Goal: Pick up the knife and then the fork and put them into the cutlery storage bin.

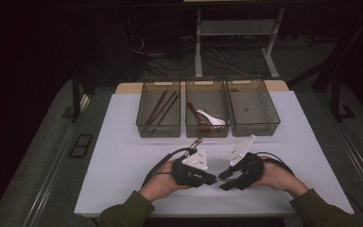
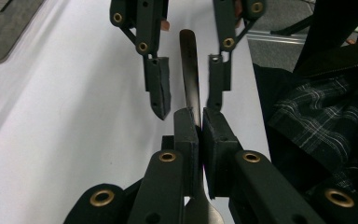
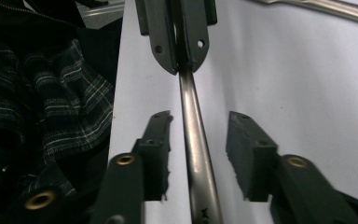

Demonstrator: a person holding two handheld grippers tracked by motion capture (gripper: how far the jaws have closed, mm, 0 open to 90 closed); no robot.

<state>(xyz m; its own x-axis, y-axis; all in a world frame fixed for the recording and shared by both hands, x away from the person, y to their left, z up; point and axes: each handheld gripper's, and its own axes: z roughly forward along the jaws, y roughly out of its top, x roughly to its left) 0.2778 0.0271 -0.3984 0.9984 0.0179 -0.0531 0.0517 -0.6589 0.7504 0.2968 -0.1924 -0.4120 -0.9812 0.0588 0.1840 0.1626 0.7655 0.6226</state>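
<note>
A: What's the left hand-held gripper [image 2: 199, 125] doing?
B: It's clamped on a metal utensil handle [image 2: 189, 70], held just above the worktop [image 1: 123, 142].
A: And the right hand-held gripper [image 3: 198, 154]?
B: Jaws apart, straddling that handle. Looks like a handover; next, I'd judge, the right closes before the left releases.

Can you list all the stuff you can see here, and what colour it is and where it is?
table: one, white top, under everything.
bins: three, clear grey, side by side at the far edge.
chopsticks: a few, brown, in the left bin.
spoon: one, white, in the middle bin beside a brown utensil.
metal utensil: one, dark silver, held between the two grippers near the table's front edge.
left gripper: black, shut on the metal utensil.
right gripper: black, open, jaws either side of the utensil's handle.
hands: two, in green sleeves, coming from the bottom of the high view.
</note>
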